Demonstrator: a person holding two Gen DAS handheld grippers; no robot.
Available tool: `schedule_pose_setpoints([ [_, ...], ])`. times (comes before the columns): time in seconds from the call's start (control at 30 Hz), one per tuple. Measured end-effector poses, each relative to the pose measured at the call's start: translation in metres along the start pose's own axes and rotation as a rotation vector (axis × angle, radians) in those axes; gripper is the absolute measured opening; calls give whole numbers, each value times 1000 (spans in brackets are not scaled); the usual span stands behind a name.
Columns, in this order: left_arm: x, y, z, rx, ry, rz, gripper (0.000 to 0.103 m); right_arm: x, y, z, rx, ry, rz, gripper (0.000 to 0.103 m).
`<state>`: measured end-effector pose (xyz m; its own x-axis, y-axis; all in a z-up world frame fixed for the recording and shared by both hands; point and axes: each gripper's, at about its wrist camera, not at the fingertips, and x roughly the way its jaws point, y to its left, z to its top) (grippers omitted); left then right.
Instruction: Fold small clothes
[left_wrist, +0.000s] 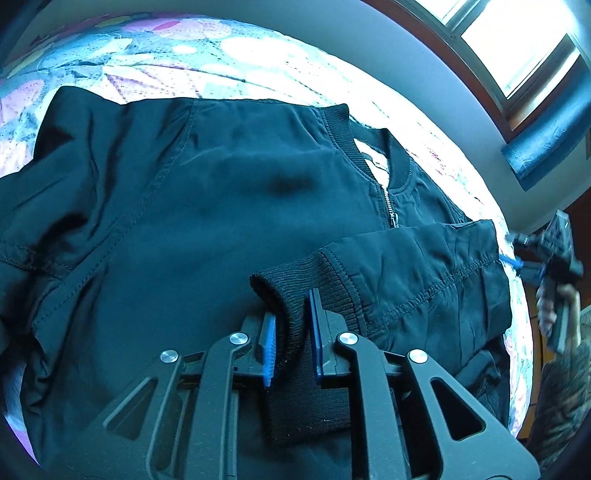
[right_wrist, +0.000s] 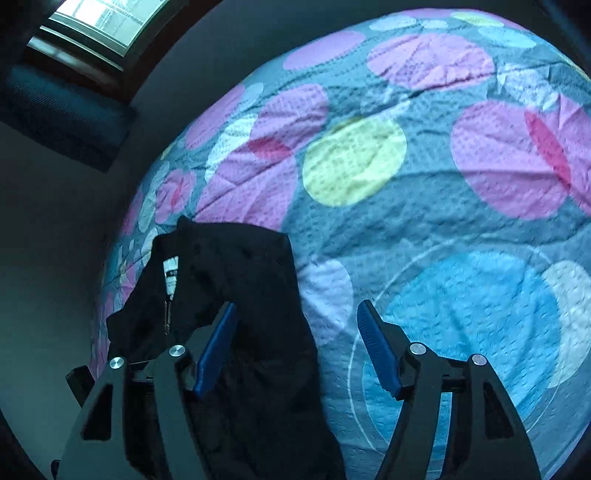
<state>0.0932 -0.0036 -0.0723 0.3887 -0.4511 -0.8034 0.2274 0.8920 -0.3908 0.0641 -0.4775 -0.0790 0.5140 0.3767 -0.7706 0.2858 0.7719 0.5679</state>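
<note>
A black jacket (left_wrist: 229, 206) lies on the bed (right_wrist: 424, 229), its ribbed cuff (left_wrist: 291, 295) pinched in the left gripper (left_wrist: 291, 332); the right gripper (right_wrist: 295, 343) hangs open. Soft, slippery cloth likely grips best at cuffs or hem.

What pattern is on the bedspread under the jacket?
Big overlapping circles, pink, yellow, blue and white, on the grey-blue bedspread; clearest in the right wrist view.

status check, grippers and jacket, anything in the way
Left gripper shut on sleeve cuff. Right gripper open, empty. Black jacket flat on bedspread. Nothing in the way.
</note>
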Motion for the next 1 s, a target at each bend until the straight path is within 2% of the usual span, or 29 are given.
schedule_pose_setpoints([
  [0.03, 0, -1, 1, 2, -1, 5, 14, 9, -5, -6, 11, 27, 22, 67],
  [0.1, 0, -4, 5, 12, -7, 19, 15, 17, -6, -16, 1, 31, 54, 23],
  [0.13, 1, -7, 8, 18, -12, 18, 15, 18, -5, -17, -3, 17, 64, 23],
  [0.2, 3, -12, 14, 32, -18, 35, 15, 13, -6, -15, 31, -53, 48, 16],
  [0.37, 13, -25, 33, 54, -14, 58, 15, 13, -22, -12, 106, -124, 32, 11],
  [0.47, 15, -27, 40, 43, -5, 40, 15, 1, -29, -21, 143, -170, 99, 13],
  [0.53, 14, -27, 43, 41, -5, 20, 15, -12, -27, -35, 123, -204, 147, 27],
  [0.57, 15, -27, 43, 46, -6, 19, 15, -17, -24, -44, 109, -215, 165, 45],
  [0.6, 17, -26, 42, 52, 1, 19, 16, -20, -22, -52, 97, -225, 174, 54],
  [0.67, 20, -23, 39, 48, 14, 11, 20, -27, -20, -68, 86, -234, 140, 54],
  [0.8, 21, -14, 28, -9, 50, -104, 44, -23, -30, -87, 91, -218, 140, 58],
  [0.83, 20, -13, 25, -29, 52, -128, 46, -17, -34, -90, 103, -195, 166, 57],
  [0.9, 18, -16, 22, -22, 48, -110, 46, -5, -35, -96, 94, -164, 171, 19],
  [0.93, 19, -18, 21, -9, 46, -89, 46, -1, -31, -98, 67, -161, 130, 10],
  [1.0, 22, -23, 18, 33, 50, -18, 46, 3, -30, -99, 46, -188, 53, 10],
])
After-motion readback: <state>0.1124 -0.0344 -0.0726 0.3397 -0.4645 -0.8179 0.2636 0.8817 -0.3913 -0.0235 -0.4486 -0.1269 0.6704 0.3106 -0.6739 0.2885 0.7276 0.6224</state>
